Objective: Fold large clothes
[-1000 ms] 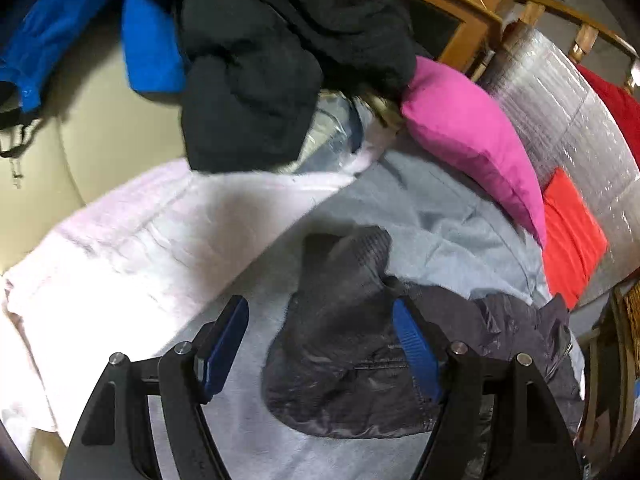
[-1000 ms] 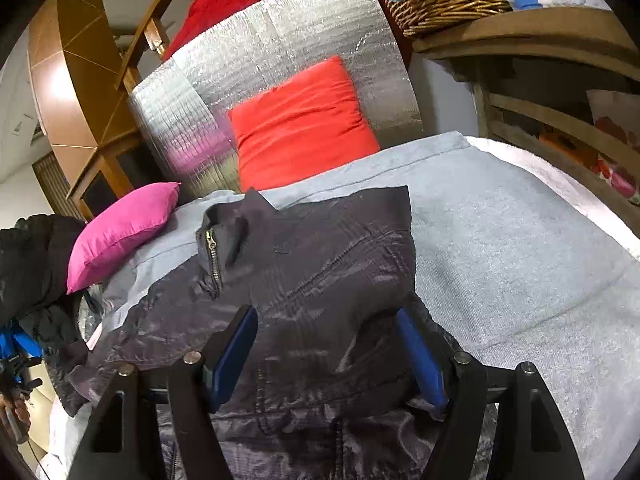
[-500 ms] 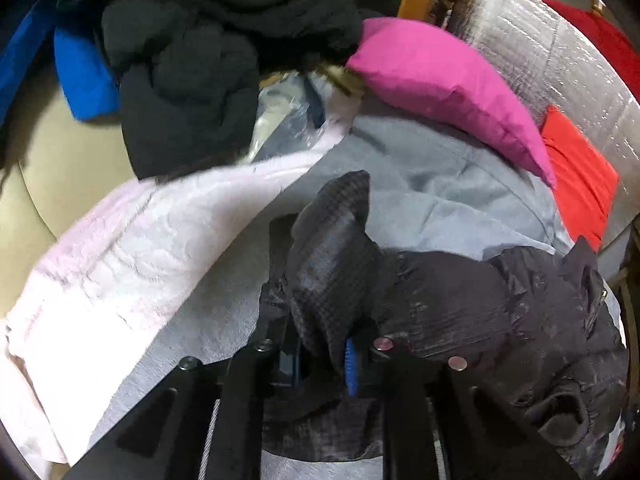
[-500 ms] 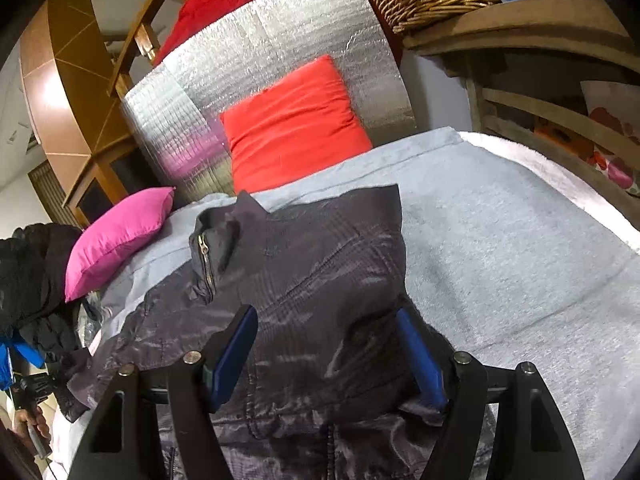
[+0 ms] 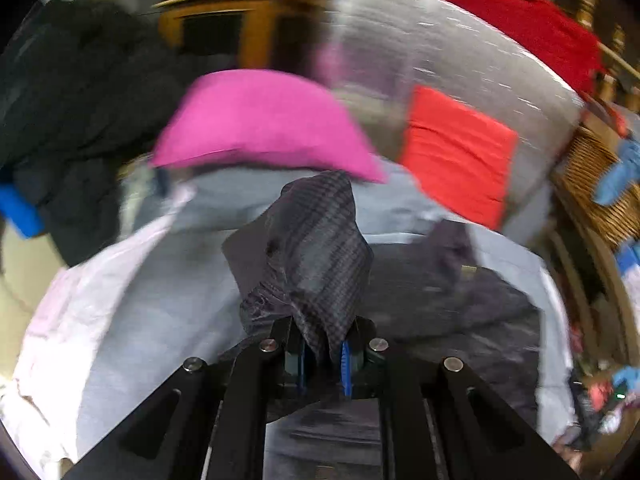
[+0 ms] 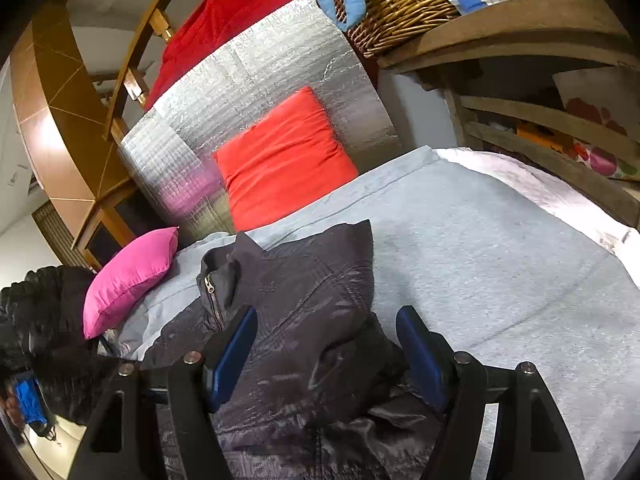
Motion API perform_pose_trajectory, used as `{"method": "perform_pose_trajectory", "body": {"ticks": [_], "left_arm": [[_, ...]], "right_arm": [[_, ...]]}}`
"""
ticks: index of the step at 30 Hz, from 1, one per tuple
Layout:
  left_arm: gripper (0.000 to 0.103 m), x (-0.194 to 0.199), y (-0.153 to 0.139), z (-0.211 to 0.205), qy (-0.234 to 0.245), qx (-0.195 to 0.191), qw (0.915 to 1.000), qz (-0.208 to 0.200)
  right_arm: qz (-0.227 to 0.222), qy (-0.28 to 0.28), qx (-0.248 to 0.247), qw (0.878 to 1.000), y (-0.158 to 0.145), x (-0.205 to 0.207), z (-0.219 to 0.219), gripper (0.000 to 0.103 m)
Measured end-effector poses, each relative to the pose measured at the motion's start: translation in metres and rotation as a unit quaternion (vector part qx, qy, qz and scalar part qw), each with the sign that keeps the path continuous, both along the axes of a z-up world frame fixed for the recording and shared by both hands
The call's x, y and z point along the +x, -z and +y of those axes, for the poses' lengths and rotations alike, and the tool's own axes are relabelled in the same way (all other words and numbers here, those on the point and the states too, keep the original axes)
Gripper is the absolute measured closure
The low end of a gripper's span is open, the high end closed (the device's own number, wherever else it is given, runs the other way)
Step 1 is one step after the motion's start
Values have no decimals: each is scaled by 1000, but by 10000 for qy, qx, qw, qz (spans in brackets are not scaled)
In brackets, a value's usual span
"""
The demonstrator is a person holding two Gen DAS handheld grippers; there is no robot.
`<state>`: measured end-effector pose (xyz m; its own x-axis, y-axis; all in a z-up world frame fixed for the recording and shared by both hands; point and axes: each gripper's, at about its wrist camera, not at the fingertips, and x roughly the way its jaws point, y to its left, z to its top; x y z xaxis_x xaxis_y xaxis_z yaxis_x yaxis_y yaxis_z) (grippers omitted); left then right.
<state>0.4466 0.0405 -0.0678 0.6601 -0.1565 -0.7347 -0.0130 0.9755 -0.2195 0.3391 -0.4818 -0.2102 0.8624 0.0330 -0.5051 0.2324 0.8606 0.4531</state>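
On a grey blanket [image 6: 500,264] lies a dark jacket [image 6: 304,312], one end pinched in the left gripper [image 5: 322,360] jaws, while the right gripper [image 6: 326,354] jaws stand spread over it.

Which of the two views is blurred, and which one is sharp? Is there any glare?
Left wrist view: smeared background, the pink pillow streaked, only the left gripper and the pinched dark jacket fairly crisp. Right wrist view: sharp, with glare on the silver foil mat and sheen on the jacket; both bend at the edges.
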Motion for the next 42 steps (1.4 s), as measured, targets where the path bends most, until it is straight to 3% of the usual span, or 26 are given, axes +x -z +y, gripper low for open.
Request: {"method": "perform_pose_trajectory", "body": {"ticks": [3, 5, 7, 11, 14, 16, 19, 23, 27, 31, 33, 34, 35, 36, 37, 38, 42], "left_arm": [[77, 2, -3, -62, 465, -148, 9987, 167], [58, 1, -1, -92, 783, -219, 9964, 226], [51, -7, -6, -118, 1184, -287, 9925, 127], [38, -30, -29, -125, 1550, -386, 9867, -292], [25, -39, -35, -100, 1313, -215, 9890, -651], [25, -37, -22, -79, 1086, -106, 9923, -583], [25, -18, 15, -37, 586, -182, 9980, -128], [25, 1, 64, 6, 29, -1015, 9940, 416], [25, 12, 89, -13, 290, -1433, 9866, 723], [25, 28, 109, -54, 766, -1357, 9825, 1020], [25, 34, 121, -66, 761, -1266, 9805, 1299], [27, 37, 130, -69, 737, -1303, 9782, 1441], [36, 40, 139, -74, 699, -1379, 9755, 1563], [48, 39, 143, -77, 708, -1442, 9745, 1568], [75, 39, 146, -81, 773, -1511, 9728, 1577], [85, 37, 146, -90, 875, -1508, 9726, 1540], [93, 21, 120, -125, 1242, -1170, 9822, 784]], "right_arm": [[17, -44, 10, 10000, 0, -3, -3, 28], [36, -105, 117, 9999, 1, -3, -4, 28], [111, -179, 304, 9993, 3, -2, -4, 28], [117, -287, 368, 9988, 4, -3, -1, 28], [96, -338, 303, 9989, 3, -5, 4, 28], [115, -407, 282, 9987, 4, -4, 7, 28], [140, -516, 259, 9982, 6, -3, 13, 28], [207, -678, 170, 9973, 9, 2, 25, 28], [345, -766, 7, 9965, 17, 9, 36, 28], [446, -804, 19, 9958, 23, 15, 38, 28], [461, -824, -22, 9955, 24, 15, 39, 28], [472, -840, -39, 9953, 24, 15, 39, 28], [483, -847, -48, 9952, 24, 16, 39, 28], [497, -851, -51, 9951, 25, 16, 39, 28], [517, -848, -44, 9950, 25, 17, 38, 28], [530, -839, -36, 9951, 26, 17, 37, 28], [577, -773, 49, 9953, 28, 18, 29, 28]]}}
